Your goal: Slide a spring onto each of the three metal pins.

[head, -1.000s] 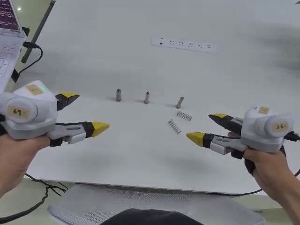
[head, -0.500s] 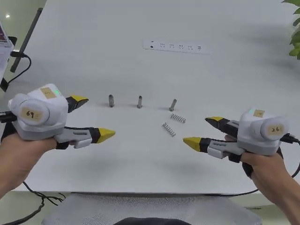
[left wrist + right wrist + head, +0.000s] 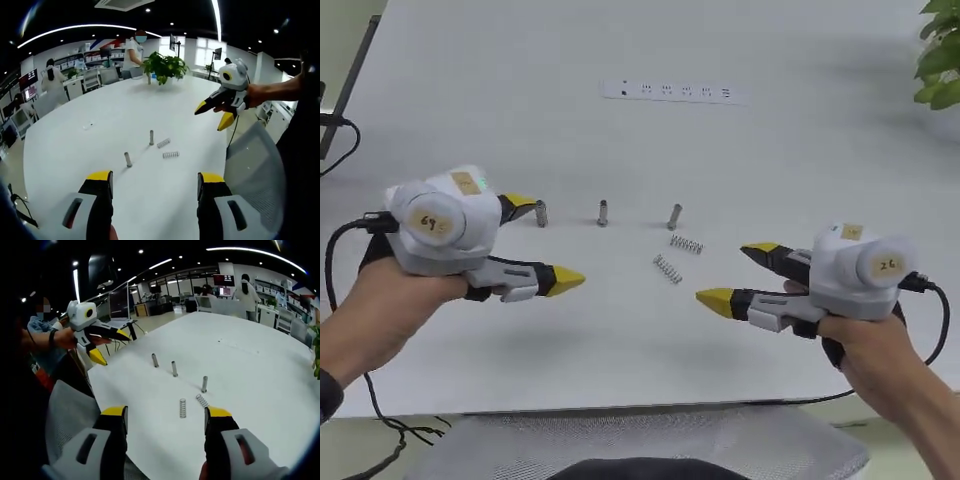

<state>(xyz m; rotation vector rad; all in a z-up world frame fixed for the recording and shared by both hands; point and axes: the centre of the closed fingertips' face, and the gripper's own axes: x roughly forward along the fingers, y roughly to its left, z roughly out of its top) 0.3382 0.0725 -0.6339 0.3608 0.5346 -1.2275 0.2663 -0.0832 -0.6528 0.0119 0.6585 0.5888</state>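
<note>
White surface (image 3: 770,150). Above it, the left hand-held gripper (image 3: 548,242) and right hand-held gripper (image 3: 735,272) hover, jaws spread (both empty). Three metal pins (image 3: 603,212) stand upright in a row. Near the rightmost pin, the farther spring (image 3: 686,244) and nearer spring (image 3: 667,268) lie flat, both slanted.

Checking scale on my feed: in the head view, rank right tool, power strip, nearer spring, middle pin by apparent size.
1. Right tool, inflated by nearness to the camera.
2. Power strip.
3. Nearer spring and middle pin look alike; not ranked.
</note>
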